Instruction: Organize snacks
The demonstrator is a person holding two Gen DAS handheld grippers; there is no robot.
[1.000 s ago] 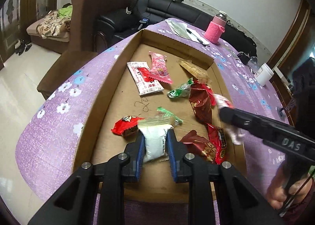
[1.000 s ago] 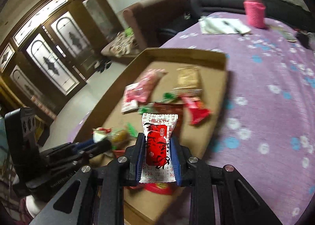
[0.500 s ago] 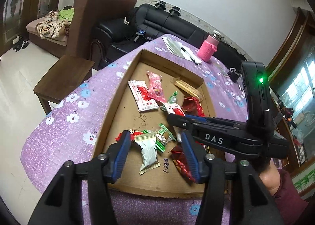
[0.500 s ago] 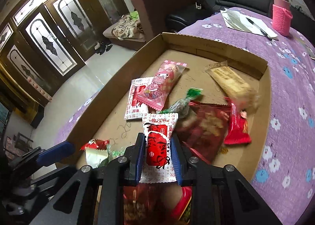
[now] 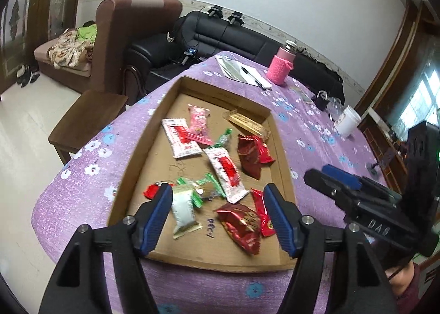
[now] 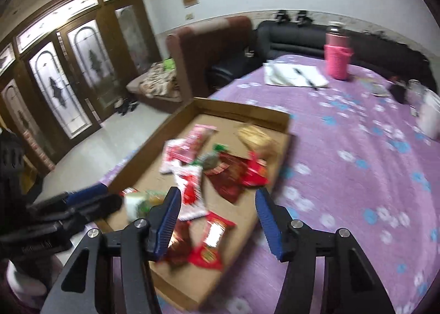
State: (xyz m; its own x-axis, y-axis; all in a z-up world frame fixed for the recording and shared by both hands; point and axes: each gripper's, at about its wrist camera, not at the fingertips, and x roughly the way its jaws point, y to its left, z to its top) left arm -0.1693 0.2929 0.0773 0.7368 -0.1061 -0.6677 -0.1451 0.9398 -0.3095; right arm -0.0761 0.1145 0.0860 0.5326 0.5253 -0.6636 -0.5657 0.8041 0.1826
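**Both tongs spreading above the snack tray**

My left gripper (image 5: 218, 215) hangs over the near end of the cardboard tray (image 5: 165, 99), its jaws opening with nothing pinched. The white-and-gold packet (image 5: 183, 209) lies flat on the tray floor just inside my left blue pad (image 5: 156, 217), free of it as far as I can tell. At about ten o'clock from that packet sits a small red candy (image 5: 151, 190), and at one o'clock a cluster of green-wrapped sweets (image 5: 205, 184). Further right, the white packet with the red panel (image 5: 225, 173) lies slantwise in the middle of the tray. At twelve o'clock from it a similar white-and-red packet (image 5: 180, 139) and a pink packet (image 5: 199, 124) overlap. At two o'clock lies a dark red foil bag (image 5: 251, 156), and beyond it a tan wrapper (image 5: 246, 123) near the far wall. Two more red foil bags (image 5: 243, 223) rest at the near right corner.

My right gripper (image 6: 217, 215) hovers over the tray's right edge, jaws also opening and empty, though this view is blurred. On the purple flowered cloth (image 6: 357, 149), at twelve o'clock, stands a pink-sleeved bottle (image 6: 337, 59).
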